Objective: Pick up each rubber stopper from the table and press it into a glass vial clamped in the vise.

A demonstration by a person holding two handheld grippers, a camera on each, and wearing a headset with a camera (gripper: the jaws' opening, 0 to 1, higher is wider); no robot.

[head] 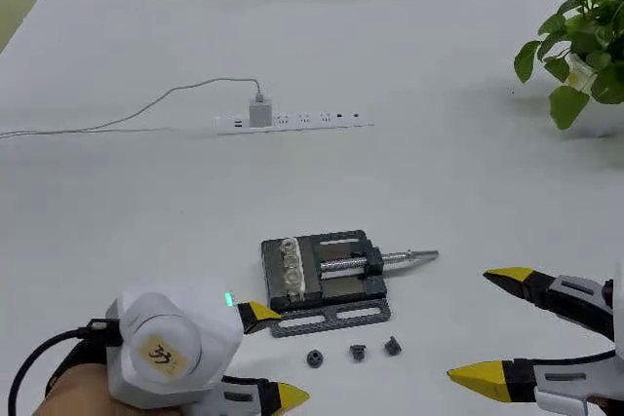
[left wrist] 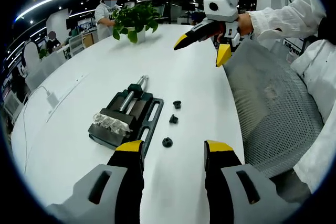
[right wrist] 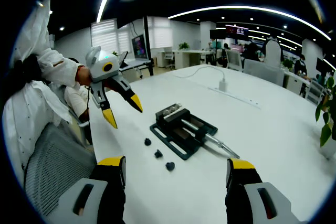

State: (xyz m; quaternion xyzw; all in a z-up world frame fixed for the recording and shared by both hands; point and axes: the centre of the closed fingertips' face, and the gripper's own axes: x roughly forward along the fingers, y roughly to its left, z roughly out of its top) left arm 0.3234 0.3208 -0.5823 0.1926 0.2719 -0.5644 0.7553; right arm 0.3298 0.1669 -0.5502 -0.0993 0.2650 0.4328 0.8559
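We find the vise point(head: 325, 280) on the worktop point(head: 439, 143), just ahead of the left gripper point(head: 277, 356), with glass vials point(head: 291, 265) in a row in it. Three rubber stoppers point(head: 357, 351) lie in a line before the vise, between the left gripper's jaws and those of the right gripper point(head: 480, 324). A power strip point(head: 292, 121) lies well beyond the vise, and a plant point(head: 585, 36) stands far beyond the right jaws.

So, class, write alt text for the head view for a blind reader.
A small vise holding glass vials sits on a white table, three rubber stoppers lying before it. The left gripper and right gripper, both open, flank the stoppers.
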